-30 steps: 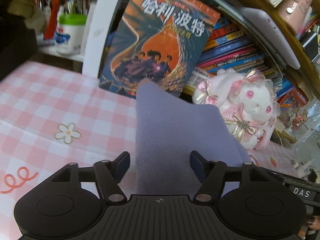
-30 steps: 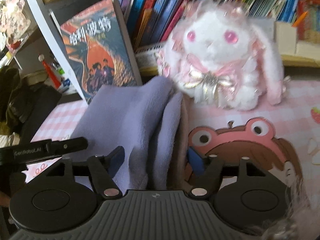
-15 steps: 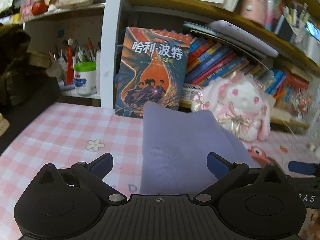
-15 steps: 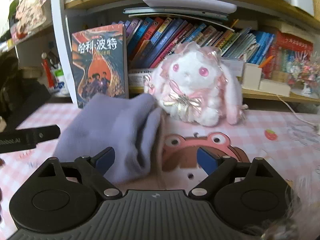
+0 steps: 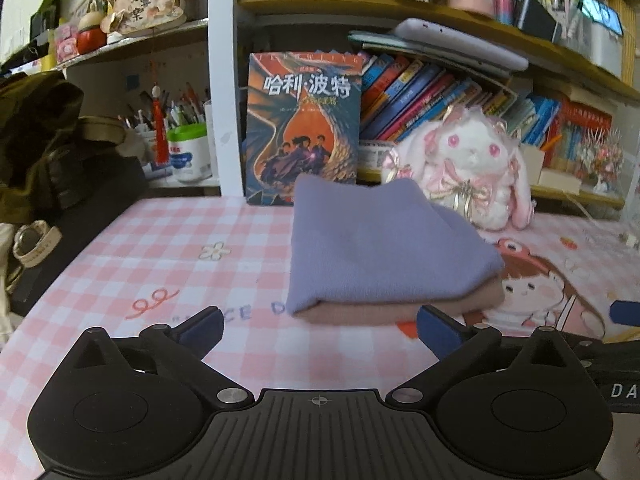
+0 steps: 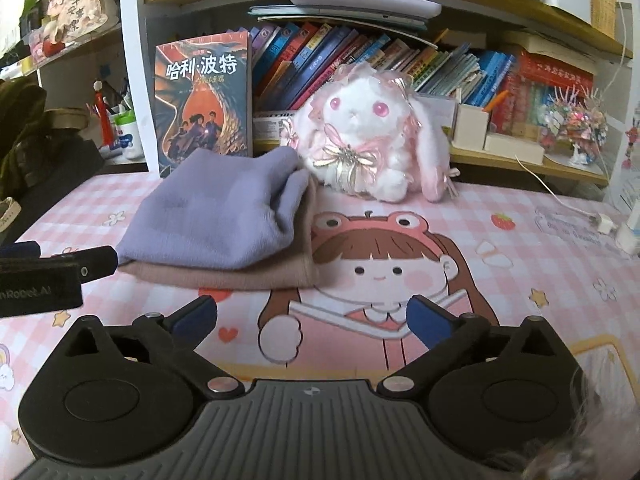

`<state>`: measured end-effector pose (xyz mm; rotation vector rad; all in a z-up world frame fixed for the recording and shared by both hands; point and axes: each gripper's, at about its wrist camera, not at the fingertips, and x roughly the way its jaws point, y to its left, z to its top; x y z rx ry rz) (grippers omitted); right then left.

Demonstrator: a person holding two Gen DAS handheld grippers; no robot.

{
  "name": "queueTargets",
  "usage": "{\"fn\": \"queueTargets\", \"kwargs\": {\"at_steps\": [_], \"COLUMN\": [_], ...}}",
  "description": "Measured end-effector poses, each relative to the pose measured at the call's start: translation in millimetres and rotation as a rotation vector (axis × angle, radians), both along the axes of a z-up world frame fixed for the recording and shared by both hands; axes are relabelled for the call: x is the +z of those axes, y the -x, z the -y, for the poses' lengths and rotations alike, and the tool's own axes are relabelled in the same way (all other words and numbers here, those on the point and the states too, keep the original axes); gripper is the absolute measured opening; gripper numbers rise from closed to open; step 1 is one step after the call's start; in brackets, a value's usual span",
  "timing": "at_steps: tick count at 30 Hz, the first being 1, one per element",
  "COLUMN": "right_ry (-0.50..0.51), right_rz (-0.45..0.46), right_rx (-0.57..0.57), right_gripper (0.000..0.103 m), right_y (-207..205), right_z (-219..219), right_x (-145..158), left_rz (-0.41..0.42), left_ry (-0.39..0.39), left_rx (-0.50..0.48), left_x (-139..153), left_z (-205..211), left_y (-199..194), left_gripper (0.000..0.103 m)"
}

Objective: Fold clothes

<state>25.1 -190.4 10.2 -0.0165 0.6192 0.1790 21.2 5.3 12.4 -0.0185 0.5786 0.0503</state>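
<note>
Left claw (image 5: 320,326): jaws spread wide, nothing between the pads, hovering over the pink checked worktop (image 5: 168,256). Just ahead of it, slightly right of centre, the folded clothes (image 5: 384,248): a lilac layer lying on a brown layer, flat on the worktop, near edge close to the right fingertip but apart from it. Beyond the stack, a book (image 5: 304,128) standing upright against a white shelf post, and to its right a plush rabbit (image 5: 468,168) sitting before a row of books. At far right, a blue fingertip of the other claw at the frame edge.

Right claw (image 6: 312,318): jaws opening, at their widest, empty, poised above a cartoon girl printed on the worktop (image 6: 520,248). Folded clothes (image 6: 224,220) ahead and left of this claw, clear of both pads; lilac layer on top, brown layer showing along the near and right edges. Book (image 6: 204,100) behind the stack to the left; rabbit (image 6: 368,140) behind it to the right, just beside the far corner of the lilac layer. Left claw's finger (image 6: 60,268) reaching in from the left edge, tip near the stack's near-left corner; touching or not, cannot tell.
</note>
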Motion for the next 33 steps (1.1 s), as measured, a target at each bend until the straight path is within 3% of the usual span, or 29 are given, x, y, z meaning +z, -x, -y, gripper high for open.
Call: {"fn": "queueTargets", "kwargs": {"at_steps": [7,33], "right_ry": [0.03,0.026], "right_rz": [-0.019,-0.048], "right_rx": [-0.065,-0.053], "right_gripper": [0.103,0.103], "right_y": [21,8], "right_z": [-1,-1], "right_x": [-14,-17], "left_rz": [-0.018,-0.062], "left_ry": [0.002,0.025], "left_rx": [-0.016,-0.017], "left_x": [-3,-11], "left_z": [0,-4], "left_y": [3,-6], "left_gripper": [0.103,0.103]}}
